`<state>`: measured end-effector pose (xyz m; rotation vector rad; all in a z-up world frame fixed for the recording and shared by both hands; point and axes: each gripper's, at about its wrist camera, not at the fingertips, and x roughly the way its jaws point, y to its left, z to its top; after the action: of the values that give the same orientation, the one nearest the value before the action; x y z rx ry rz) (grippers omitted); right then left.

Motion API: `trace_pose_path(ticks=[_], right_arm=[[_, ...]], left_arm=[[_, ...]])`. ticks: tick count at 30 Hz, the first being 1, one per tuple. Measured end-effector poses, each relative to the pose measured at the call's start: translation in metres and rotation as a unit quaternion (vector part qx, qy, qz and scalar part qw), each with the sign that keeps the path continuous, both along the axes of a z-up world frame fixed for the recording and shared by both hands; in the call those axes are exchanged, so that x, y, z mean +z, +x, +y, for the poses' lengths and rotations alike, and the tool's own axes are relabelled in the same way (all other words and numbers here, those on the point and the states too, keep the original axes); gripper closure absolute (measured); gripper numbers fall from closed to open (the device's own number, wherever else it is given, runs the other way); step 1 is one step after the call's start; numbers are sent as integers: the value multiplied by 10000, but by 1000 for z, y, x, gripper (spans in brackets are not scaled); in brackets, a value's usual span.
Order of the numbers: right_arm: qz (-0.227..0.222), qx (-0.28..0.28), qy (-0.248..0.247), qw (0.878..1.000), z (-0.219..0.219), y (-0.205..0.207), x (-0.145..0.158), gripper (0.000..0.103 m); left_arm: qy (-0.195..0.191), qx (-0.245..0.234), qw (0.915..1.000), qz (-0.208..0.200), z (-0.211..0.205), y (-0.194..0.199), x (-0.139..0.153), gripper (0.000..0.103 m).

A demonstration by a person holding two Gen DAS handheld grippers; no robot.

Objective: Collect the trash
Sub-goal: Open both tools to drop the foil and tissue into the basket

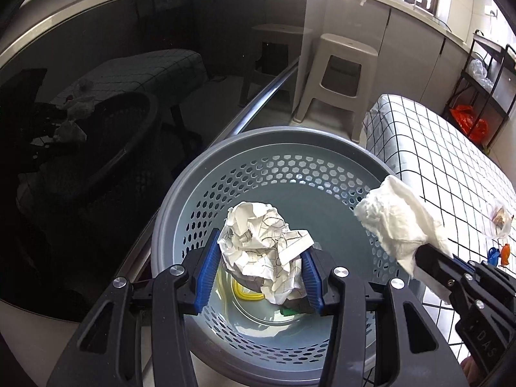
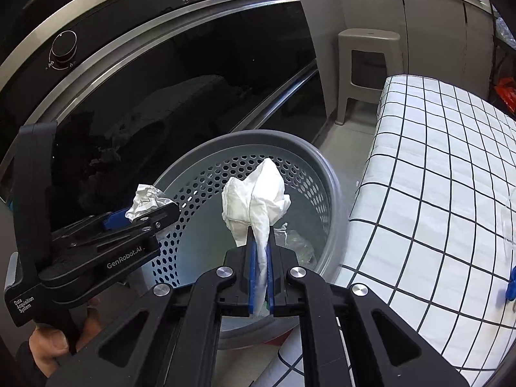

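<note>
A big black glass-fronted oven [image 1: 113,113] fills the left of the room, and a surface under a white checked cloth [image 1: 435,161] stands to the right. Between them, on the floor, sits a grey perforated bin [image 1: 290,174] with its mouth open upward.

Both pieces of trash hang over that mouth, not yet dropped. Down inside the bin I can already make out a yellow ring-like piece [image 1: 242,292], something green [image 1: 290,311] and some clear plastic wrap [image 2: 300,242], so part of the collecting looks done. On the cloth a small clear wrapper with something brown in it [image 1: 500,222] and a few blue and orange bits [image 1: 498,254] lie well apart from the bin; those appear to be left.

The left gripper [image 1: 258,267] has its fingers half apart, clamped either side of a crumpled ball of paper [image 1: 264,248]. The ball is roughly round, with no clear long axis.

The right gripper [image 2: 261,277] has its fingers together, pinching the tail of a white tissue [image 2: 258,200]. The tissue is long, running straight out from the fingertips, its free end pointing toward the bin's far wall.
</note>
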<state>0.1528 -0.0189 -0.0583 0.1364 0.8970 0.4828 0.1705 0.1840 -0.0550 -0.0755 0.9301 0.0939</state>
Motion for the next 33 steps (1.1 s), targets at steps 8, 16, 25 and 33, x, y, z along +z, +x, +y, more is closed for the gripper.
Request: trace_pose_path(ticks=[8, 16, 25, 33], right_arm=[[0, -15, -84, 10000, 6, 2, -1, 90], [-120, -119, -13, 9999, 2, 2, 5, 61], [-128, -140, -8, 9998, -2, -3, 6, 61], [-153, -211, -35, 9997, -12, -8, 8, 61]], left_arm=[[-30, 88, 9999, -39, 6, -2, 3, 40], [15, 176, 9998, -66, 10, -3, 4, 24], [45, 175, 9998, -98, 9, -5, 5, 23], [46, 104, 9998, -149, 3, -8, 8, 23]])
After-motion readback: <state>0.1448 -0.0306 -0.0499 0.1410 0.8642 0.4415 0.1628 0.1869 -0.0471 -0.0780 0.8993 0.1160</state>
